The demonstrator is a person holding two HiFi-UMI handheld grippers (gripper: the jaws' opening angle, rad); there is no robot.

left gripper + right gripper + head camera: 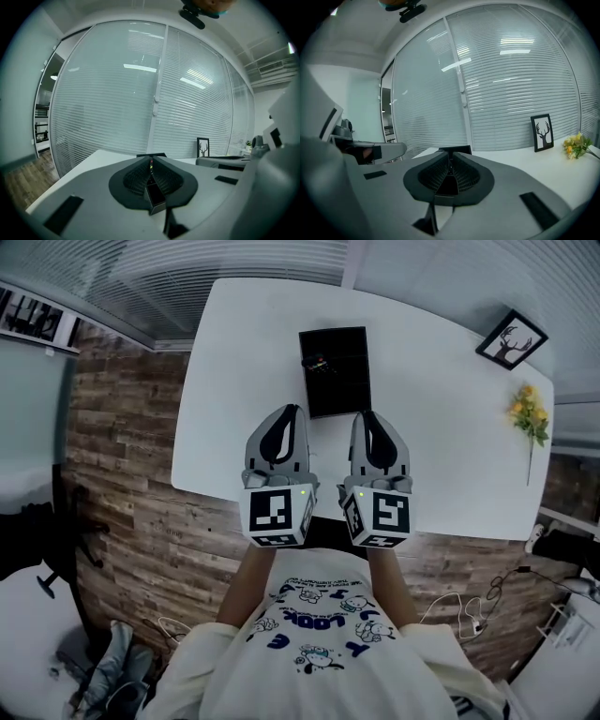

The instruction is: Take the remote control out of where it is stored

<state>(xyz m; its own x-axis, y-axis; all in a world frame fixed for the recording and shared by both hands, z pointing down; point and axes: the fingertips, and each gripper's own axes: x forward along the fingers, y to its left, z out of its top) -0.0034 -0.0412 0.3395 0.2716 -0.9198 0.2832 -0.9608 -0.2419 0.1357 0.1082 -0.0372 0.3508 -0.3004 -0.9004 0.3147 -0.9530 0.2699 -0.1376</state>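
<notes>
1. The left claw [292, 411] is pinched fully shut with nothing in it, and the right claw [363, 416] is closed and empty too.
2. Both hover side by side at the near edge of a black box [335, 381] on the white surface [234, 381].
3. Coloured specks inside are probably the remote [319, 362], not yet taken out.
4. I'd say nothing is done: opening, gripping and lifting all remain.

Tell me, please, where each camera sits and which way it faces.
Head view: on the person's head, steeply down at the table and box; arms, shirt, left gripper, right gripper show.
Left gripper view: on the left gripper, along its shut jaws toward the blinds.
Right gripper view: on the right gripper, likewise.
Both gripper views share box and frame.
</notes>
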